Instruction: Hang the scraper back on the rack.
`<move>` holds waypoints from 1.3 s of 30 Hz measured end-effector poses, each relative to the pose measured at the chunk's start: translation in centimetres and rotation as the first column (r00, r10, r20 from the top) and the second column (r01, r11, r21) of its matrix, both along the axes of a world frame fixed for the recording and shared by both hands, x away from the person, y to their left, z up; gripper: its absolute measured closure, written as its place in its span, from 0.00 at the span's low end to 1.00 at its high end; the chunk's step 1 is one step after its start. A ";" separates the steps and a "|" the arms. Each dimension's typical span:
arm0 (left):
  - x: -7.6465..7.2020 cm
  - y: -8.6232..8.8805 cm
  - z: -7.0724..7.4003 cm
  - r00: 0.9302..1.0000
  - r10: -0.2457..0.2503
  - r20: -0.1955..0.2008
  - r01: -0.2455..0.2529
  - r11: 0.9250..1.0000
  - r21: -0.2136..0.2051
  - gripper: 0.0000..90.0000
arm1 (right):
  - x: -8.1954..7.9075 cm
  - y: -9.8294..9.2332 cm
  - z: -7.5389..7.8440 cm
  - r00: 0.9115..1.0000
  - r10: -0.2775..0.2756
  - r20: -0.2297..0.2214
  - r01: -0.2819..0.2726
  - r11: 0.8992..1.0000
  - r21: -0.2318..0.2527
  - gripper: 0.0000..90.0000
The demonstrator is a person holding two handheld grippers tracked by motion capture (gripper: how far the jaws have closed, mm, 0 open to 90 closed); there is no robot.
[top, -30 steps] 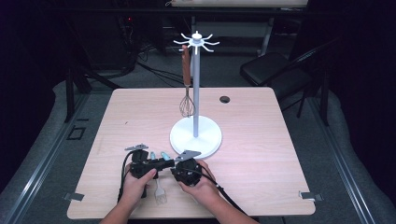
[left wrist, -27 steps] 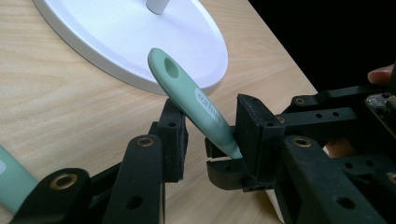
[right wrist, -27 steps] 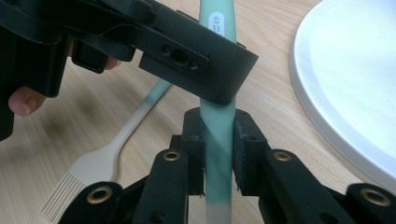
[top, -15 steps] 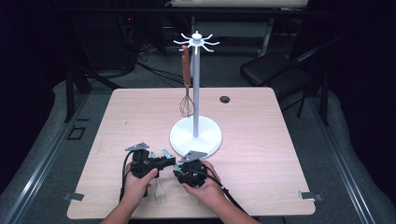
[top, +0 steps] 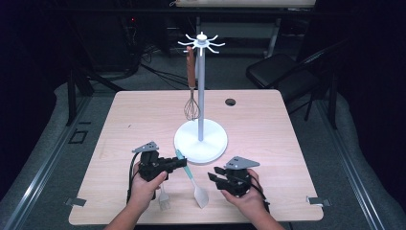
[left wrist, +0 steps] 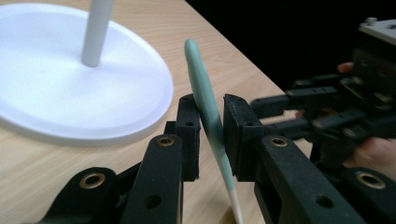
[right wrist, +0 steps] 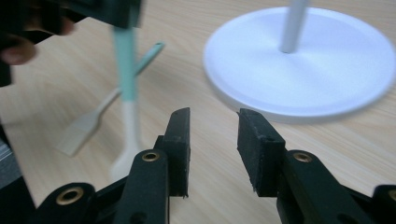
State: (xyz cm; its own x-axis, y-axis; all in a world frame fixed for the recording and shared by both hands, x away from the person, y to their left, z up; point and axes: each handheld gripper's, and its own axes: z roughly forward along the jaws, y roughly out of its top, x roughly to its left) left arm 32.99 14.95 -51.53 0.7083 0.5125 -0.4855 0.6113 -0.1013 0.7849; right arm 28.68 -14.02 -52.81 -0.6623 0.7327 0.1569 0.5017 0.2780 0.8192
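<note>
Jaws of the left gripper (left wrist: pixel 208 135) have just been closing onto the green handle of a spatula (top: pixel 190 175) at lower centre; right gripper (right wrist: pixel 212 140), jaws just opening, stands empty beside it; hanging on the utensil stand (top: pixel 200 139), where a whisk (top: pixel 191 108) already dangles, remains.

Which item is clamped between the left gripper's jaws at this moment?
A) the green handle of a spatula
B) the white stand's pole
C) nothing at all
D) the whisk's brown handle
A: in the left gripper view the left gripper has both pads pressed on the spatula's green handle, while the whisk hangs from the white stand.
</note>
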 end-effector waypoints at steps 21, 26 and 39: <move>-1.1 -4.1 3.6 0.985 -0.148 0.091 0.140 0.986 0.091 0.91 | -0.6 1.0 -0.9 0.979 0.179 -0.096 -0.169 0.980 0.101 0.70; -1.3 -4.2 3.7 0.984 -0.150 0.092 0.142 0.986 0.088 0.91 | -0.8 2.1 -1.4 0.975 0.198 -0.100 -0.191 0.978 0.081 0.72; -2.4 -4.5 2.8 0.981 -0.166 0.096 0.154 0.980 0.123 0.88 | -1.7 2.2 -1.7 0.978 0.206 -0.040 -0.202 0.976 0.076 0.91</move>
State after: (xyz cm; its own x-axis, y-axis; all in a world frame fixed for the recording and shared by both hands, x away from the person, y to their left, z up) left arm 30.59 10.43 -48.71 0.8294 0.4366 -0.3486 0.4948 -0.2843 0.8212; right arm 27.00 -11.80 -54.47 -0.7871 0.5686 0.2390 0.4795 0.3203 0.8170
